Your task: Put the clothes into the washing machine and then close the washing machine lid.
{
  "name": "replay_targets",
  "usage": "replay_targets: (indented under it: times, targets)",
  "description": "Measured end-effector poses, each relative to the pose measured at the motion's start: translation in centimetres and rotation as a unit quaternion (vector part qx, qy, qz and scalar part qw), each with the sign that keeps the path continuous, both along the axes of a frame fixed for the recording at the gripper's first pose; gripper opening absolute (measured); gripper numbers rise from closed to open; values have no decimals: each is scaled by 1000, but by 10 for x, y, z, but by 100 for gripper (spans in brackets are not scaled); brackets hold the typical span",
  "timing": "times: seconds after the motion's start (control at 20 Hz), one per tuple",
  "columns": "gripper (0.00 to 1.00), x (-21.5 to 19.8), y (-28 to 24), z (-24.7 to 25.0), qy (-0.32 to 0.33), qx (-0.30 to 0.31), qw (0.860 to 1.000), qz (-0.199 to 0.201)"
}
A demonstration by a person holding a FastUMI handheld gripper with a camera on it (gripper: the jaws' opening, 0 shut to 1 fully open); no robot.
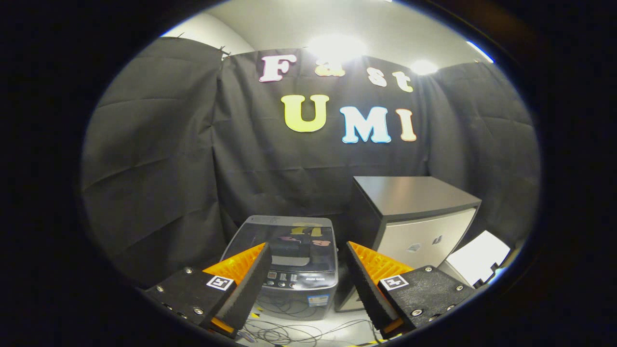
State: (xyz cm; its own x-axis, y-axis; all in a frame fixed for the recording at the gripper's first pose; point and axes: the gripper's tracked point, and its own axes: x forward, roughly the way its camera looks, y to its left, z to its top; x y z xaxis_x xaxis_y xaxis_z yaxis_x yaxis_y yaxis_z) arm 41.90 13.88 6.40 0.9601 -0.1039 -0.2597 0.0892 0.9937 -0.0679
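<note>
Black cloth hangs as the wall of the booth (159,159) behind everything, and in front of it stand two machines on a pale floor (337,332). On the right is a cabinet (424,226) with a dark flat top and a pale front; beside it, on the left and lower, is the washing machine (294,260), dark grey, with a glossy lid (289,236) that lies flat, so it seems to be shut. A white box (477,258) lies near the cabinet, and thin loose cables (299,330) are on the floor before the washer. The gripper (306,274) is held above the floor and well apart from the washer, looking slightly down at it; the jaws are spread wide and hold nothing, and the washer's control panel (296,278) appears between them. I cannot find any clothes here, so the first step is not yet done, in my judgement. The main risk is that the lid must probably be lifted before clothes go in; its surface is smooth and flat, so the fingertips (262,250) could slip on its edge. Another risk is the cables: a low approach may catch them. Also the cabinet stands just beside the washer, so a wide swing could hit its corner.
</note>
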Motion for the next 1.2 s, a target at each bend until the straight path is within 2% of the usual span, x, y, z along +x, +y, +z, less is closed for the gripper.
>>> replay_targets:
  times: [0.15,0.4,0.65,0.8,1.2]
  targets:
    - [95,-41,-12,10,-13,-21,999,28]
    - [95,-108,-37,24,-58,-2,997,50]
    - [95,-165,-70,39,-114,13,992,51]
    - [95,-183,-89,49,-142,20,989,42]
    - [95,-212,-104,48,-162,20,986,30]
